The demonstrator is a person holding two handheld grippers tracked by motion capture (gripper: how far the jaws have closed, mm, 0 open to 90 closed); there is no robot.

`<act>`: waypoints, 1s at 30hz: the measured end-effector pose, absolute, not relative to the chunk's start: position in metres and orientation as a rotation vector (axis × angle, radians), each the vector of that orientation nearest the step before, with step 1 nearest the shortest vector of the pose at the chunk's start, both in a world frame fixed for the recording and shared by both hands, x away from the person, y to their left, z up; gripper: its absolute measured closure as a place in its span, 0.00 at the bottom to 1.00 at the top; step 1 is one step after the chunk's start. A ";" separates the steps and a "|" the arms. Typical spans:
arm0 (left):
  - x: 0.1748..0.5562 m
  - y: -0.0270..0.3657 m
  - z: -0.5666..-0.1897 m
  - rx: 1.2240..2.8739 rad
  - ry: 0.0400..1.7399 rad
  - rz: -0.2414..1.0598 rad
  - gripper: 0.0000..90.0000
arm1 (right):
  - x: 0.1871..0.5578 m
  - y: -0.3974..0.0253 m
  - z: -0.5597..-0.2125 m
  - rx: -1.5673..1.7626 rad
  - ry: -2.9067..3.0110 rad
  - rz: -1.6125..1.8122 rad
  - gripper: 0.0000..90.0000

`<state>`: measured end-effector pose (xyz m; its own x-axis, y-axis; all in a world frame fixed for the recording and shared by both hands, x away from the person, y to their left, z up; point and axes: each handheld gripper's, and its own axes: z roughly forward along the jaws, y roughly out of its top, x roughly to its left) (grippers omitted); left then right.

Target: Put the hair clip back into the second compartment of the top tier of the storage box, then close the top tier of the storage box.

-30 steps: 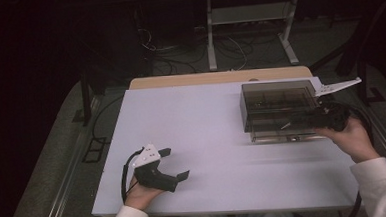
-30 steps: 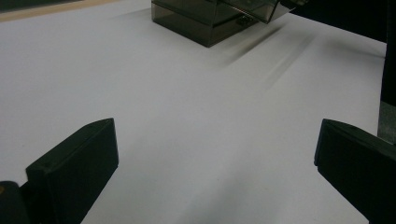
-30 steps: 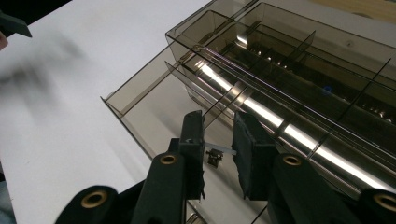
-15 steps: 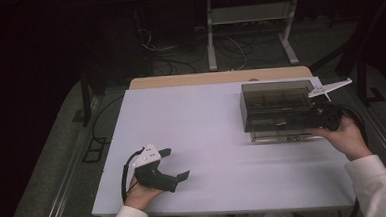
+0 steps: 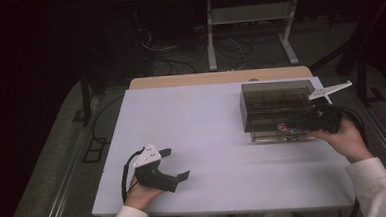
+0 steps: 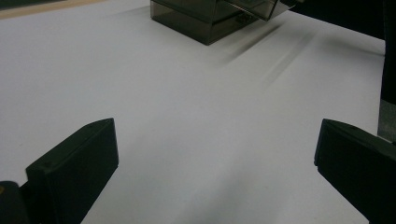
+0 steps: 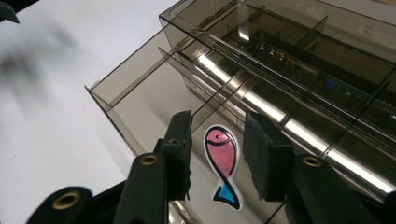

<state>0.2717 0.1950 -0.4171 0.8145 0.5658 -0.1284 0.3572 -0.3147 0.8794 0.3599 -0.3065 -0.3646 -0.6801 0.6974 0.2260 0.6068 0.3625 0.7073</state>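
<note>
1. Two jaws of the right gripper [image 7: 215,154] stand partly spread over a fish sticker [image 7: 222,161] in the smoked plastic organizer box [image 5: 276,109].
2. Thin and flat, the sticker likely slips; an edge pinch looks best.
3. Spread wide, the left gripper [image 5: 170,165] rests on the white surface [image 5: 207,138], well apart.

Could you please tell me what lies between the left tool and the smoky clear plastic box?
Only bare white tabletop, seen in the left gripper view and the high view.
</note>
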 end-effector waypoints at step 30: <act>0.271 0.193 -0.417 1.940 0.690 0.244 0.00 | 0.318 -0.309 -0.344 1.131 2.440 1.336 0.35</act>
